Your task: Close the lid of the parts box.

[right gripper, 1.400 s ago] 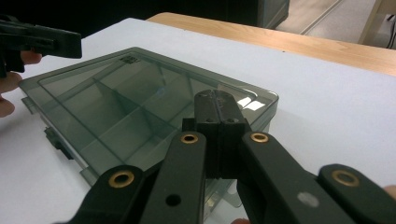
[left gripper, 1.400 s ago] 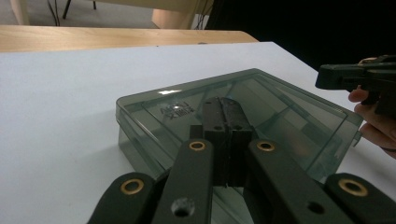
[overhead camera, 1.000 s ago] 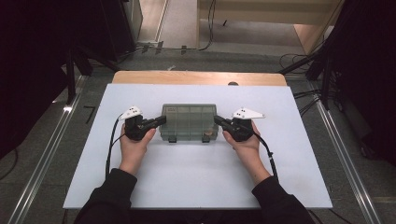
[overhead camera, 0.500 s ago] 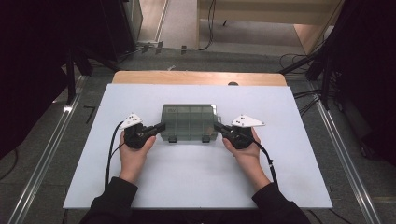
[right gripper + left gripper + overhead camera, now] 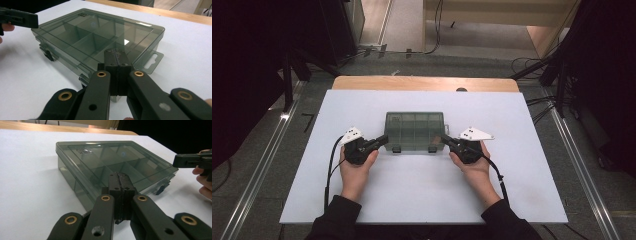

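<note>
Both hands have drawn back toward the table's near edge, the left hand-held gripper [image 5: 383,139] and right hand-held gripper [image 5: 446,139] pressed together and empty at the front corners of the closed compartment box [image 5: 414,131] mid-table, probably lining up on its latches.

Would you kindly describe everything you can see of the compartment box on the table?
The compartment box is a flat rectangular case of smoky, see-through grey plastic. Inner walls split it into compartments that look empty. Its lid is shut, with two dark latches on the side nearest the person and a slotted hang tab at one end. It lies flat near the middle of the white table. The left gripper and right gripper, both shut, sit at its near corners; actual contact cannot be confirmed.
</note>
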`<state>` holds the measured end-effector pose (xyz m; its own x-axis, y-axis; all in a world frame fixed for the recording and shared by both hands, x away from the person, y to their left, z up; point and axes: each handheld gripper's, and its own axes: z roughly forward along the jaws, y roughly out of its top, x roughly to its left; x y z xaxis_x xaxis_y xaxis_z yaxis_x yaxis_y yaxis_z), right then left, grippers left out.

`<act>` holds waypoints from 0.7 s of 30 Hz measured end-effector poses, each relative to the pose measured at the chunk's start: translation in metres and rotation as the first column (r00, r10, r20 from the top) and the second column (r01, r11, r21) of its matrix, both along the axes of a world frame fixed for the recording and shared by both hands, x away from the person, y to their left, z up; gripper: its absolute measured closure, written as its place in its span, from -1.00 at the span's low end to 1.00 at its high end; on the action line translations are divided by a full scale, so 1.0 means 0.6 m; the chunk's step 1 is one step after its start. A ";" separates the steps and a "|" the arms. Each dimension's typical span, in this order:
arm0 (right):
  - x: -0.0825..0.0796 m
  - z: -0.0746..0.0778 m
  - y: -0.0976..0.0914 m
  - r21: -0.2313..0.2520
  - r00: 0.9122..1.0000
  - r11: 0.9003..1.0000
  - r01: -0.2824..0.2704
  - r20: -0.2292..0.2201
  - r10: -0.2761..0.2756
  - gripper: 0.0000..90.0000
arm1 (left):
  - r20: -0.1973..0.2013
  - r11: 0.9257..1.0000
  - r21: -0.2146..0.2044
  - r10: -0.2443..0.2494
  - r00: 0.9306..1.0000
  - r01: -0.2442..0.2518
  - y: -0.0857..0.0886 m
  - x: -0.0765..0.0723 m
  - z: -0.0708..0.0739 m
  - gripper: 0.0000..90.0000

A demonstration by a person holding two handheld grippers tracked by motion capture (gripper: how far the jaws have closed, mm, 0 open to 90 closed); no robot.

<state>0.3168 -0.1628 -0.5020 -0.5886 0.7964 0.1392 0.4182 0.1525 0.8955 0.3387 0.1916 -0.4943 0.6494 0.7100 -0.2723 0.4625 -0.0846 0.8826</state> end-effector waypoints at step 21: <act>-0.002 -0.010 0.012 -0.005 1.000 1.000 0.003 -0.002 -0.003 0.96 | -0.030 0.999 0.034 0.004 1.000 -0.003 -0.016 -0.004 -0.003 1.00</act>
